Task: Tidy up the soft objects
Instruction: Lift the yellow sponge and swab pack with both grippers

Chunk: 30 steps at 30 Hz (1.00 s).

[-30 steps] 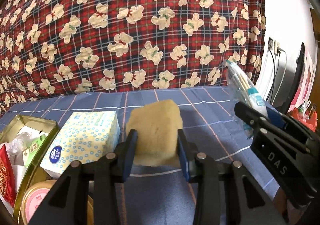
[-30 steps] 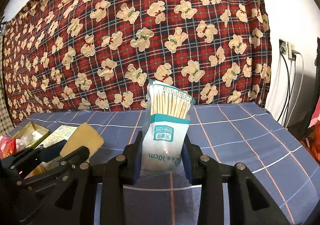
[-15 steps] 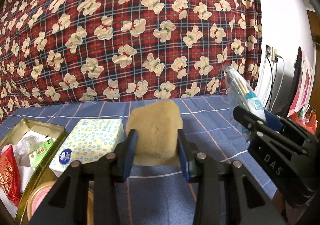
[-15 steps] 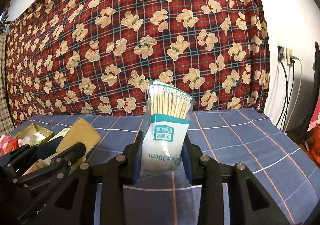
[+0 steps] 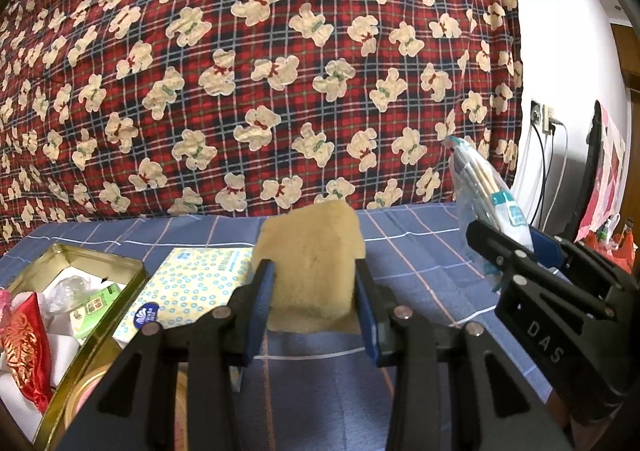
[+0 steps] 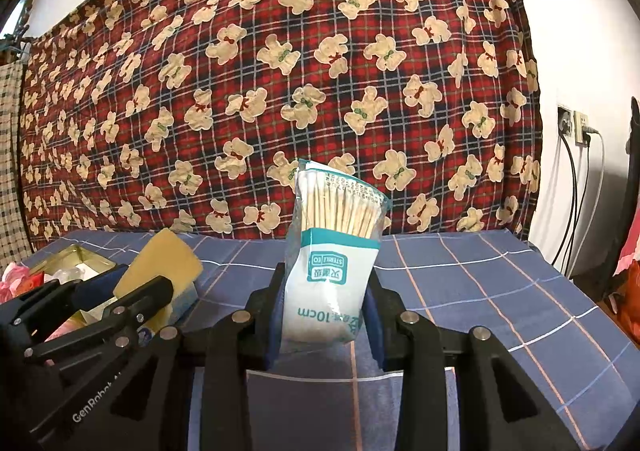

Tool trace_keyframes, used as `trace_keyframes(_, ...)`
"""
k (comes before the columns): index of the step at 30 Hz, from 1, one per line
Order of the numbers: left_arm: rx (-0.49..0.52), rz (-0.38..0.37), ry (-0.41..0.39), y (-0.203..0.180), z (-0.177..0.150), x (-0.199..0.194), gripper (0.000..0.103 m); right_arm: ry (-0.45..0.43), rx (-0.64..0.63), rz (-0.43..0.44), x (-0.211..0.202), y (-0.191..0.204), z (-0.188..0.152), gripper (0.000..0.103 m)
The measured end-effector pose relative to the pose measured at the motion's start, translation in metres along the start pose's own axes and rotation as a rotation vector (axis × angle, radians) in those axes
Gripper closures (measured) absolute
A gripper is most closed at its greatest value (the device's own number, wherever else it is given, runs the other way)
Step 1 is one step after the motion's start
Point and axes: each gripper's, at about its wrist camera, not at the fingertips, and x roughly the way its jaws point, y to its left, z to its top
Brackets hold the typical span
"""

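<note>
Left tool (image 5: 314, 307): both blue pads are pressed against the sides of a tan sponge block (image 5: 312, 267), which stands upright between them and is clamped. Its upper part rises clear above the fingers (image 5: 262, 303). The sponge is held over a surface covered in blue checked cloth (image 5: 420, 271).

Right tool (image 6: 326, 311): the pads are closed on the lower part of a clear plastic pack of cotton swabs (image 6: 334, 263). The pack is held upside down, as its printed label reads inverted, and it leans slightly to the right. The wooden swab sticks show through the clear upper half; the white-and-teal label panel sits between the fingers. In the left wrist view the same pack appears at the right edge, gripped by the right tool and tilted.

Items on the blue cloth, left side:
- A tissue pack (image 5: 192, 287) with a pale yellow wrapper and blue ring print lies flat, just left of the left tool and beside the sponge.
- An open gold-coloured tin (image 5: 100, 315) sits at the far left, touching or nearly touching the tissue pack. It contains a red embroidered pouch (image 5: 24, 355), a small green-and-white packet and crumpled clear plastic.

Background: a red plaid fabric with a bear print (image 5: 260, 71) hangs across the whole rear. A white wall at the right carries a socket with plugged cables (image 6: 576, 131).
</note>
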Motion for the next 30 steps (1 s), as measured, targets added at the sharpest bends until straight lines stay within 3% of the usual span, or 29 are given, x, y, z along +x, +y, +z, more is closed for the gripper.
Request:
trace_keyframes(17,0.007,0.006,-0.048,0.003,-0.002,-0.014,0.065,-0.012,-0.013,0.010,-0.007,0.005,-0.001,0.066)
trace_keyframes(30,0.004,0.005,-0.014,0.011,-0.005,-0.014,0.065,-0.014,-0.017,0.021,-0.011,0.010,-0.002,0.066)
